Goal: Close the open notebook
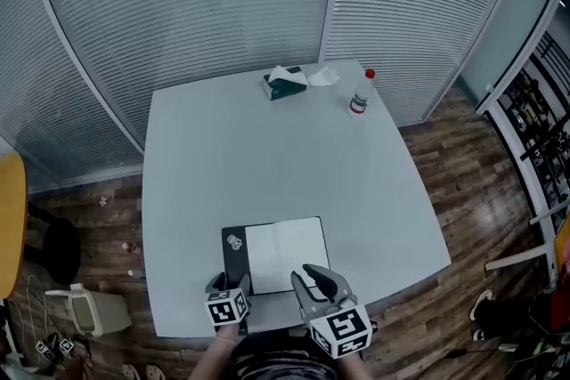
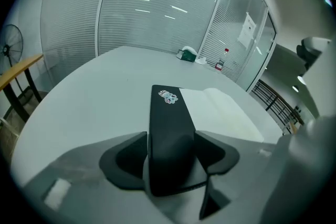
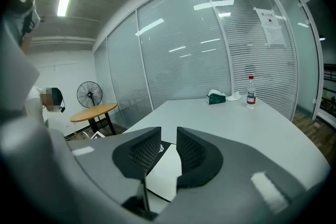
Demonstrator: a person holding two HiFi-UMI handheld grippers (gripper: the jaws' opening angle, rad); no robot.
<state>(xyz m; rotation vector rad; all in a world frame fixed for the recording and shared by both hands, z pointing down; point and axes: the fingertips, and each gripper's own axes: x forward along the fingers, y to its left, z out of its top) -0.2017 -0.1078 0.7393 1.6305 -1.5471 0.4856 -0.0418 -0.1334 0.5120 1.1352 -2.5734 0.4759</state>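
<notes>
Table: we look down on a pale grey table [image 1: 267,156] set before a slatted glass partition [image 1: 223,4].
Notebook: the notebook [image 1: 267,276] lies open at the table's 6 o'clock, close to the near edge, with its white page [image 1: 289,249] facing up.
Cover: the black cover [image 2: 169,128] makes up the notebook's 9 o'clock side. From above we see it only as a narrow strip, and a small sticker [image 2: 168,96] sits near its far end.
Left gripper: the left gripper [image 1: 230,282] is at the notebook's 7 o'clock corner. Its fingers are released and spread wide, the near end of the black cover lies between them, and we see no pinch on it.
Right gripper: the right gripper [image 1: 301,273] hangs over the notebook's 5 o'clock edge. Its fingers stand a narrow gap apart with nothing in the gap, and only the white page shows beyond.
Tissue box: a green tissue box [image 1: 284,84] sits at the table's 12 o'clock with a white tissue [image 1: 289,74] sticking out.
Bottle: a clear bottle [image 1: 361,93] with a red cap stands upright at 1 o'clock, well apart from the notebook.
Beyond: at 9 o'clock in the right gripper view we see a round wooden table [image 3: 93,109] and a standing fan [image 3: 90,94].
</notes>
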